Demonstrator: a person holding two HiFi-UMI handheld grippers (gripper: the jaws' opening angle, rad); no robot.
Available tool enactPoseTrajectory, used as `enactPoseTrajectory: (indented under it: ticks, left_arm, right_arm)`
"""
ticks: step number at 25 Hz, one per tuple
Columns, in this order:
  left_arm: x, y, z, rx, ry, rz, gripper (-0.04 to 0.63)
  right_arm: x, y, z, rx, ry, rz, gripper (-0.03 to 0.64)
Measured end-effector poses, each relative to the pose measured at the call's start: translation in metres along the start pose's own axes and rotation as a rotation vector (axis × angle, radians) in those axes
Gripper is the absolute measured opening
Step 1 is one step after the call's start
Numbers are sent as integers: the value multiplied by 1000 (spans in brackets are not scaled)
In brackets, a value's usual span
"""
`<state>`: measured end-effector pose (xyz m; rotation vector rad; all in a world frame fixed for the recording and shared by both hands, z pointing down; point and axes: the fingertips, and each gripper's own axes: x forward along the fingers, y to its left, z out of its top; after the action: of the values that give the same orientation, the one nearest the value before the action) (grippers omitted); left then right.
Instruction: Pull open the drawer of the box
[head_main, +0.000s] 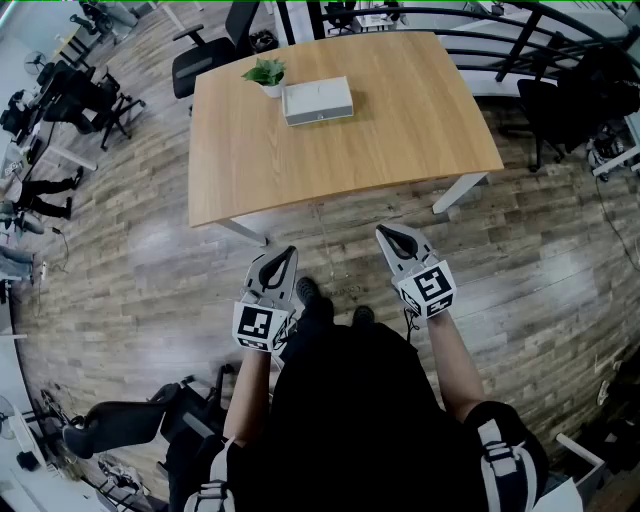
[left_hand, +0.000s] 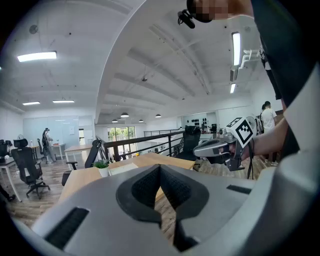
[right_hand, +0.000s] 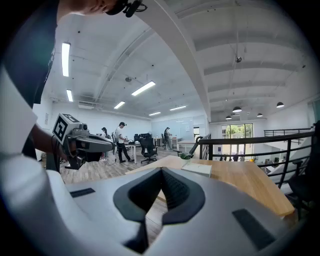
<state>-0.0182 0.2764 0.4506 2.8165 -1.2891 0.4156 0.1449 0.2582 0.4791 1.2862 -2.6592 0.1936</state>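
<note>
Box: pale, flat and shut, lying towards the far left corner of the tabletop, just beside a potted plant on its left.
Long axis: set across the tabletop, about parallel to the far edge, with one long face turned towards the near edge.
Drawer: too small to tell apart from the box; probably in that near long face, a judgement only.
Left gripper: closed on nothing, tips together, held over the floor short of the tabletop's near edge.
Right gripper: likewise closed and empty, also short of the near edge, well apart from the box.
Key relation: box straight ahead and far across the tabletop, between the lines of the two grippers, a little closer to the left one's line.
Stage: task not yet begun, nothing touched.
Next move, as a judgement: a long reach forward over the near edge, jaws parted on the way, then a pull back towards the near edge, square to the long axis; box light-looking, likely to slide unless steadied.
</note>
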Motion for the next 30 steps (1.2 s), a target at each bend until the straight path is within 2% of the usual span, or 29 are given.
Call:
enactPoseTrajectory:
  ticks: [13, 18, 25, 30]
  left_arm:
    - [7, -31, 26, 52, -19, -19, 23]
    - [7, -26, 26, 15, -22, -13, 23]
    - [15, -11, 20, 25, -20, -42, 23]
    - [37, 16, 21, -25, -37, -80, 23]
  right_arm:
    - [-31, -3, -13, 45, -3, -24, 25]
    - [-23, -7, -17, 62, -9, -30, 25]
    - [-9, -10, -29, 88, 28, -51, 25]
    - [16, -10, -18, 44, 50, -65, 25]
